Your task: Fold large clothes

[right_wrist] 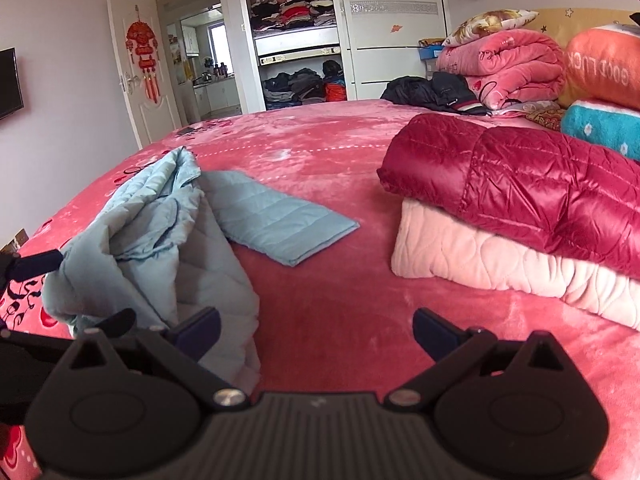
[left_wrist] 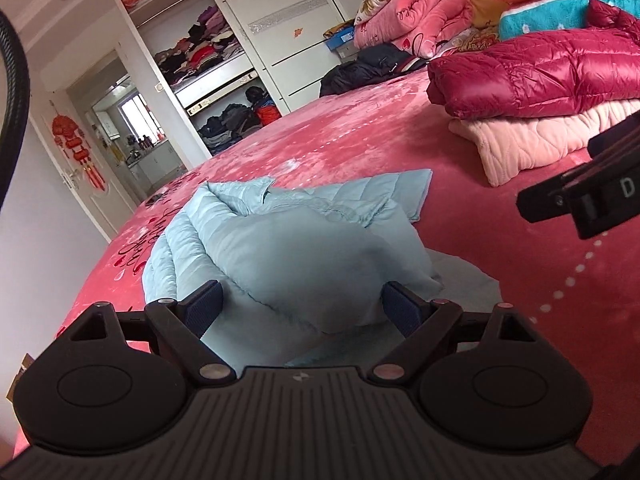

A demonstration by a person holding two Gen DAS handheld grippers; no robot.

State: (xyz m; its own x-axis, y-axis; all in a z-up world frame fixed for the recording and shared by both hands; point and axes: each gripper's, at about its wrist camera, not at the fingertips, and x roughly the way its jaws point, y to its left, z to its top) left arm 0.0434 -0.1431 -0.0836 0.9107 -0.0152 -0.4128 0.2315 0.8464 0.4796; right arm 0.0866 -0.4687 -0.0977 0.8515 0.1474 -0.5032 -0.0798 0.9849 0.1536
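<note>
Puffy blue jacket (left_wrist: 280,248) looks light, soft, slippery; left gripper (left_wrist: 302,306) jaws wide around a bunched fold, right gripper (right_wrist: 316,326) wide, empty; hem edges suit gripping.

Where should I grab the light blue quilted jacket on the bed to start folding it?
Probably the flat sleeve of the light blue quilted jacket, at its free cuff end. It lies spread out on the pink bedspread, apart from the bunched body. Come in low from the right with the open right gripper.
</note>
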